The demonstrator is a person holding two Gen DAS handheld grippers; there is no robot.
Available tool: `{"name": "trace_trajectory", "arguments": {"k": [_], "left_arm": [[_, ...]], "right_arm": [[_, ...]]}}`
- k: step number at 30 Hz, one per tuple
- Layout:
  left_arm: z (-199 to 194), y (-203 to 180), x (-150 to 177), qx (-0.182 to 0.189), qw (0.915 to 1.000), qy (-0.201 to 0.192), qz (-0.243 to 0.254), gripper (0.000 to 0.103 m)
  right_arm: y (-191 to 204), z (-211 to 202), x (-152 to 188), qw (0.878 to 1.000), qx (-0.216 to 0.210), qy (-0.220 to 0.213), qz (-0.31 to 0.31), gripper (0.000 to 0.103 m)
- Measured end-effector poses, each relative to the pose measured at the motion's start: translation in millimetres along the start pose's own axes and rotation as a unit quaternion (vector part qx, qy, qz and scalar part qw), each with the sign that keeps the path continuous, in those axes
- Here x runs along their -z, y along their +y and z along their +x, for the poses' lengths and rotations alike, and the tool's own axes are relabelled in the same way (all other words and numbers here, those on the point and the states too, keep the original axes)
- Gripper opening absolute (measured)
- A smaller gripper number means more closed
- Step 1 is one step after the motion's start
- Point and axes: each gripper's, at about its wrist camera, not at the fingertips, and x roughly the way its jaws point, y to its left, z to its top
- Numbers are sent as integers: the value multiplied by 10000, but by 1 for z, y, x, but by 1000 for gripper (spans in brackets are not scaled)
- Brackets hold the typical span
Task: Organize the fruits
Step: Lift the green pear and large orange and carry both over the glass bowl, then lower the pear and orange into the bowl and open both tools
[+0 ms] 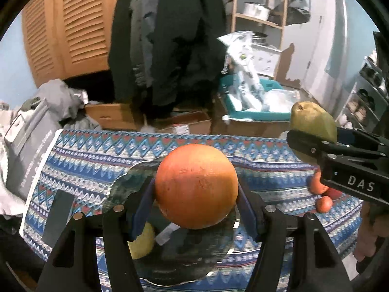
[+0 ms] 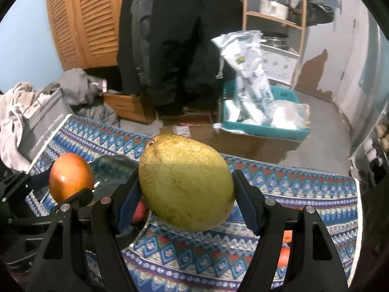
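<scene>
My left hand-held gripper [image 1: 196, 192] is clenched on an orange [image 1: 196, 186], the blue pads pressing it from both sides, and the fruit sits raised above a glass plate [image 1: 170, 262] that lies directly below and ahead of the fingers. Under the left finger, on that plate, I can see part of a yellow fruit [image 1: 143, 243] (too hidden to name more exactly). The plate rests on a table covered with a blue patterned cloth [image 1: 97, 155].

My right hand-held gripper [image 2: 187, 194] is grasping a yellow-green pear [image 2: 186, 182] across its widest part, stem end pointing up and to the left. The pear hangs above the cloth, off to the right of the plate. From the left wrist view it shows at the far right, just beyond and above the orange's level, with a few small red-orange fruits [image 1: 321, 194] lying on the cloth below that gripper. From the right wrist view, the orange appears to the left of my pear, near it but apart.

Beyond the table edge stand cardboard boxes [image 2: 243, 141] and a teal bin [image 2: 267, 126].
</scene>
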Motion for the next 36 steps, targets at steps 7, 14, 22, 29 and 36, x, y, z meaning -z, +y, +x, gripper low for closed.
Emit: {"name": "trace_trajectory", "arguments": {"k": [7, 14, 22, 29, 36], "left_arm": [[21, 40, 7, -314, 9989, 222, -255, 66], [45, 75, 15, -576, 9959, 472, -516, 66], [71, 96, 24, -658, 9925, 757, -695, 66], [89, 103, 32, -668, 9896, 1015, -772, 66], [100, 109, 38, -668, 9868, 1178, -883, 67]], "right_arm": [[30, 33, -9, 9993, -288, 205, -125, 72], [60, 71, -9, 9969, -529, 511, -266, 72], [83, 115, 0, 9917, -742, 998, -335, 72], [92, 136, 7, 9882, -836, 1241, -317, 72], [96, 144, 6, 9869, -849, 1325, -343, 73]]}}
